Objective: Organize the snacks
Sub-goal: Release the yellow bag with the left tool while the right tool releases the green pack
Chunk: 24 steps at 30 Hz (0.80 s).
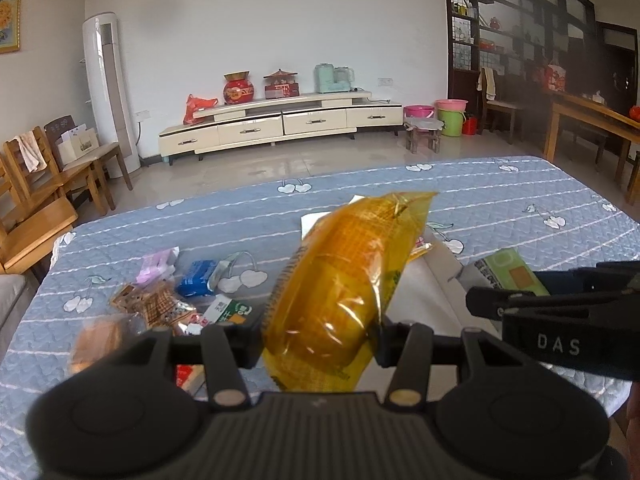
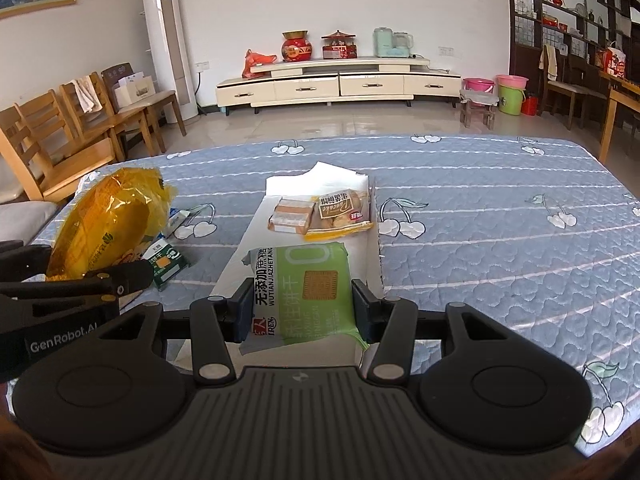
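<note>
At the centre of the left wrist view, our left gripper [image 1: 318, 344] holds a yellow snack packet [image 1: 344, 280] upright between its jaws, lifted above the blue quilted tabletop [image 1: 520, 200]. To the lower left of that frame lie loose snacks: a blue packet [image 1: 196, 283], a pink packet [image 1: 154, 266] and a brown checked packet [image 1: 152, 306].

Centred low in the right wrist view, our right gripper [image 2: 298, 314] has its jaws closed on a green biscuit packet [image 2: 304, 292], which rests at the near end of a white tray [image 2: 372, 256]. Further up the tray sit a pancake packet [image 2: 344, 210] and a small beige wafer packet [image 2: 290, 216].

We judge that we are midway through gathering snacks onto the tray, with several left outside it. Next, the right jaws likely need to let go of the green packet, and the yellow packet needs carrying across to a free patch of tray without knocking the others.
</note>
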### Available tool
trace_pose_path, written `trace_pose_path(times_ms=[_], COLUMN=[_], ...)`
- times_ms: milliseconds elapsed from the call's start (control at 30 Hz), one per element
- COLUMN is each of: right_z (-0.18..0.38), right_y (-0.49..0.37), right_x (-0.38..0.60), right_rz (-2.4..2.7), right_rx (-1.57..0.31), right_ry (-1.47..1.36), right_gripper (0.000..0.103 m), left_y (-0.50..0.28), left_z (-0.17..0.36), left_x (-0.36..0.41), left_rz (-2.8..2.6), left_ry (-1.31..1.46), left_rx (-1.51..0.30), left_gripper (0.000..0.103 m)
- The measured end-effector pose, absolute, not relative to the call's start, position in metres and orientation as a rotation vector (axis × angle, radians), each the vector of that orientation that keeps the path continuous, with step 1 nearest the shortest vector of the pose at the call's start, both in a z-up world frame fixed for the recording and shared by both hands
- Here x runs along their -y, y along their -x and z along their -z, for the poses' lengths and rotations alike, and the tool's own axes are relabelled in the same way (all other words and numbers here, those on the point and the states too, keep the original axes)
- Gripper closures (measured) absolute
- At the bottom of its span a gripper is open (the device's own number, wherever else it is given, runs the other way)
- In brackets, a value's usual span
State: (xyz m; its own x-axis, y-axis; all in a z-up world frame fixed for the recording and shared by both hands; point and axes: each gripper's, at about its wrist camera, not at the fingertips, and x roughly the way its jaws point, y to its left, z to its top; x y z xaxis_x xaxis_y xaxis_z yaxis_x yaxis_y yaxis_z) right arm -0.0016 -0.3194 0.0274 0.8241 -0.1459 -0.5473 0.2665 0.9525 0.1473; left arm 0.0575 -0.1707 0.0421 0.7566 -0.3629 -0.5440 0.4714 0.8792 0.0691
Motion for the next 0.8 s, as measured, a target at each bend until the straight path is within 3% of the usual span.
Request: trace_pose_path(times_ms=[800], right_z=[-0.025], right_y=[-0.021], right_x=[0.332], right_rz=[0.257], right_rx=[-0.564], right_ry=[-0.217], right_gripper=[0.043], left_y=[-0.095], left_z=[-0.012], left_x=[0.209], left_rz=[0.514], left_ry=[-0.206], left_rx=[-0.651], left_gripper=[0.053])
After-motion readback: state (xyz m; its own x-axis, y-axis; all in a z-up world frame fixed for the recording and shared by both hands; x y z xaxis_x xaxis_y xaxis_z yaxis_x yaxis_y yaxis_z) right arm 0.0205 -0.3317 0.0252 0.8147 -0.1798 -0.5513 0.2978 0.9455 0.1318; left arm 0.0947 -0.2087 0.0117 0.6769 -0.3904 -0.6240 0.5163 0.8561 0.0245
